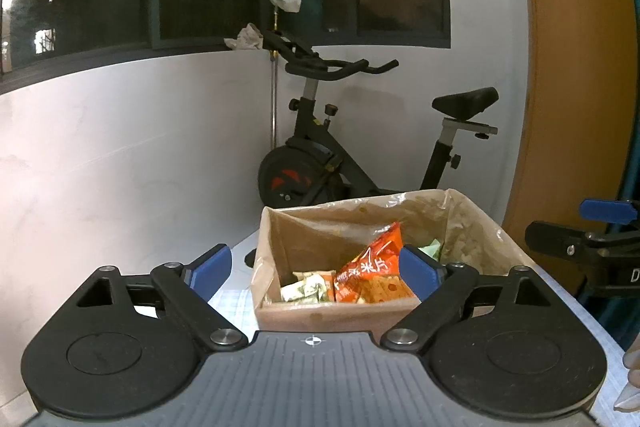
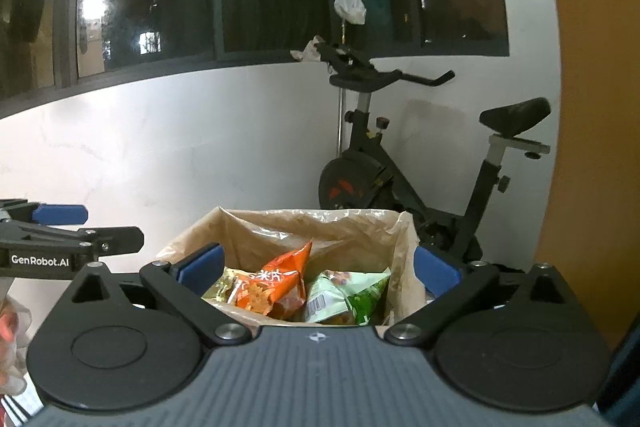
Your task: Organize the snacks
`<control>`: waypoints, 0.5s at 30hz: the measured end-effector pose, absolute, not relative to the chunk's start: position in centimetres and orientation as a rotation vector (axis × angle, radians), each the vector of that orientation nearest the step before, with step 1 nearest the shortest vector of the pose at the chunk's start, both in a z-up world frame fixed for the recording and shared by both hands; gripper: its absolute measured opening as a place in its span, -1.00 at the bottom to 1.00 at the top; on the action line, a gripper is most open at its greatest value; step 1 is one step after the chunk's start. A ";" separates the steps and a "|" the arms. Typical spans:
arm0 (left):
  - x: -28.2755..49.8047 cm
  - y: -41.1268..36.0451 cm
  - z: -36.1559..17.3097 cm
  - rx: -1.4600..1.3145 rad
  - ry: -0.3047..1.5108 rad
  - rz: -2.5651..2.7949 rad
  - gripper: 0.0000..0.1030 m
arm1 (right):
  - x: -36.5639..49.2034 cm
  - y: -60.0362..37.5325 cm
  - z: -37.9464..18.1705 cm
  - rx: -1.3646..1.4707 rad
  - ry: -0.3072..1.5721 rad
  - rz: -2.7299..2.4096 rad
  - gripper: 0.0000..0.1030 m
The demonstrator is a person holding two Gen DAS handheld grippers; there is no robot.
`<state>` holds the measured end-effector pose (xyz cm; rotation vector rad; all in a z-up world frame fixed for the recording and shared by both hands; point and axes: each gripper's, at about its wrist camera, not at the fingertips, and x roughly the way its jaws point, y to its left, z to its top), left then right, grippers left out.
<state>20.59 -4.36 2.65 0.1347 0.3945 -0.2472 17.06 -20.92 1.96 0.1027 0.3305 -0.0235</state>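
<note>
- White walls, dark night windows and a black exercise bike (image 1: 360, 147) stand behind a pale table (image 1: 234, 301); on it sits a brown cardboard box lined with a thin plastic bag (image 1: 320, 317).
- Inside the box lie an orange snack packet (image 2: 276, 287), a green-and-white snack packet (image 2: 344, 297) and smaller pale wrappers (image 1: 306, 287).
- Left gripper (image 1: 316, 269) and right gripper (image 2: 318, 267) hover before the box, jaws spread wide, holding nothing.
- Judgement: approach from above; pinch one packet's crimped edge, clear of the loose liner.

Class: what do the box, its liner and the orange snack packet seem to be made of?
Box: probably matte brown cardboard, with flat, dull walls. Liner: thin translucent plastic film, crinkled and draped over the rim. Orange snack packet: glossy printed plastic or foil, creased and reflecting light.
</note>
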 end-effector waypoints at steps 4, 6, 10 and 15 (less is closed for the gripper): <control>18.1 -4.0 3.4 0.137 0.376 -0.215 0.79 | 14.6 -20.5 2.9 0.131 0.310 -0.036 1.00; 17.1 -3.6 3.6 0.113 0.373 -0.189 0.79 | 13.6 -20.5 3.2 0.139 0.305 -0.042 1.00; 16.3 -2.7 3.8 0.072 0.386 -0.175 0.79 | 11.9 -20.0 3.9 0.124 0.297 -0.053 1.00; 16.1 -2.7 4.4 0.070 0.367 -0.159 0.79 | 10.8 -20.0 4.3 0.127 0.300 -0.054 1.00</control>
